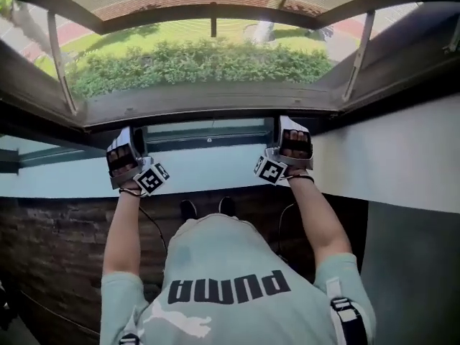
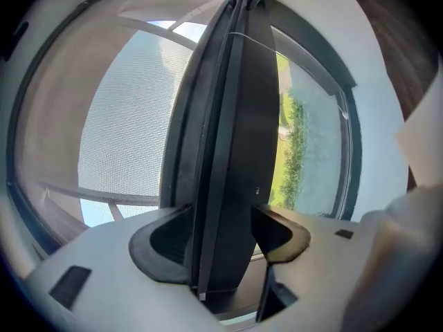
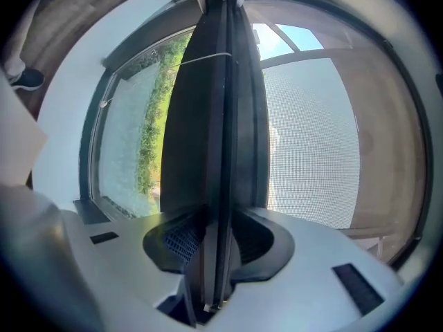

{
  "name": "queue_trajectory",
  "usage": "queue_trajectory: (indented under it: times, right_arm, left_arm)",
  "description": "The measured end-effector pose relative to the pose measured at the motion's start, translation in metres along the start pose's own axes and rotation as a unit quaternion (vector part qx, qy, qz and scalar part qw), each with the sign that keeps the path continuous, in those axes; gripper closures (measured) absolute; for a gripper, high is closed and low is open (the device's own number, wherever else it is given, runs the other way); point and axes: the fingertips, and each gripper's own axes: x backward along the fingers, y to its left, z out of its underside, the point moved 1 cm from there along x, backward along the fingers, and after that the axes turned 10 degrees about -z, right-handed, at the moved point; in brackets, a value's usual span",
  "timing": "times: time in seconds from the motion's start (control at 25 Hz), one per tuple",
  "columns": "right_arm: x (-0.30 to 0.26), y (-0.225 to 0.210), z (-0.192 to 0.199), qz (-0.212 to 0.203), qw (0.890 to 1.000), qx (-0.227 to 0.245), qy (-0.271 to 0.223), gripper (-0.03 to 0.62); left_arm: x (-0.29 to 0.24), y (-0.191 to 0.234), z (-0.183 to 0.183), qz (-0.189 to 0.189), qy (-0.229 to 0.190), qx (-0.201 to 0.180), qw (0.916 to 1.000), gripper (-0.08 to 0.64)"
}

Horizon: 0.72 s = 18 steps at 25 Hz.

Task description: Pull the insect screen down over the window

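Observation:
The insect screen's dark bottom bar (image 1: 208, 129) runs level just above the white sill, and both grippers are on it. My left gripper (image 1: 135, 144) holds its left part. In the left gripper view the bar (image 2: 232, 151) stands between the jaws, both pads against it, with grey mesh (image 2: 124, 130) on one side and greenery on the other. My right gripper (image 1: 291, 134) holds the right part. In the right gripper view the bar (image 3: 214, 116) fills the gap between the pads, with mesh (image 3: 311, 137) to its right.
The white sill (image 1: 208, 169) lies under the grippers. Beyond them an outward-opened window sash (image 1: 208, 103) hangs on two metal stays (image 1: 61, 70). A green hedge (image 1: 194, 63) is outside. A brick wall (image 1: 57, 236) is below the sill and a white wall (image 1: 402, 157) at the right.

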Motion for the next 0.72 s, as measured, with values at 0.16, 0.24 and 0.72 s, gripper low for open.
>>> queue_trajectory:
  times: [0.16,0.24,0.72]
  right_arm:
    - [0.001,-0.002,0.007,-0.004,1.0,0.002,-0.002,0.474]
    - [0.002,0.0,0.008,-0.012,1.0,0.002,-0.005,0.474]
    - [0.075,-0.011,0.008,-0.139,0.907,-0.375,-0.131,0.499]
  left_arm:
    - [0.001,0.004,-0.006,0.0,-0.008,-0.007,0.9999,0.288]
    - [0.002,0.002,-0.007,0.006,-0.005,-0.009,0.9999,0.288]
    - [0.091,0.005,-0.028,0.209,0.108,0.591,0.7717,0.452]
